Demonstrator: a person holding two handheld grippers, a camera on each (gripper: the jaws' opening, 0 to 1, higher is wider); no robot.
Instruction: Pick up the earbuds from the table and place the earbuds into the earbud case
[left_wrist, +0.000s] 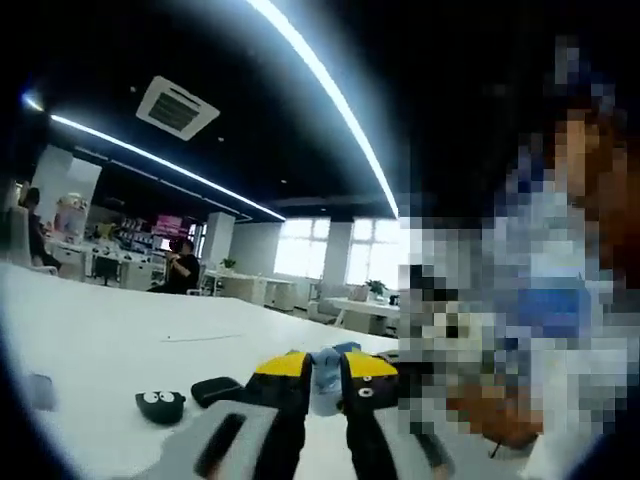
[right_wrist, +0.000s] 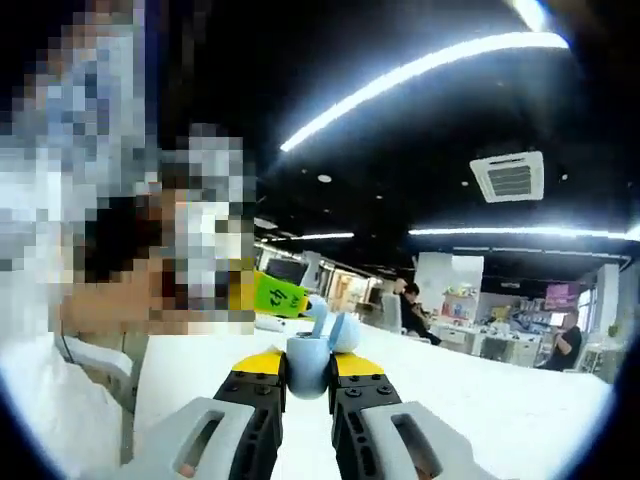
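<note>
Your left tool (left_wrist: 325, 385) had its yellow-tipped black jaws closed narrowly on a small pale-blue object (left_wrist: 324, 375), most likely one of the pale-blue earbuds, though it was too blurred to be sure. Just left of that tool, a small black rounded piece with two white eye-like dots (left_wrist: 160, 405) lay on the white bench (left_wrist: 110, 330), and a flat black piece (left_wrist: 216, 390) lay between it and the jaws; which of them was the case you could not tell.

Your right tool (right_wrist: 308, 372) gripped a pale-blue earbud with a stem (right_wrist: 310, 362) between its yellow-tipped jaws, the stem rising past the tips. Just beyond and left of that tool sat a green tag with dark figures (right_wrist: 277, 296). Farther off, people sat at desks under long ceiling lights.
</note>
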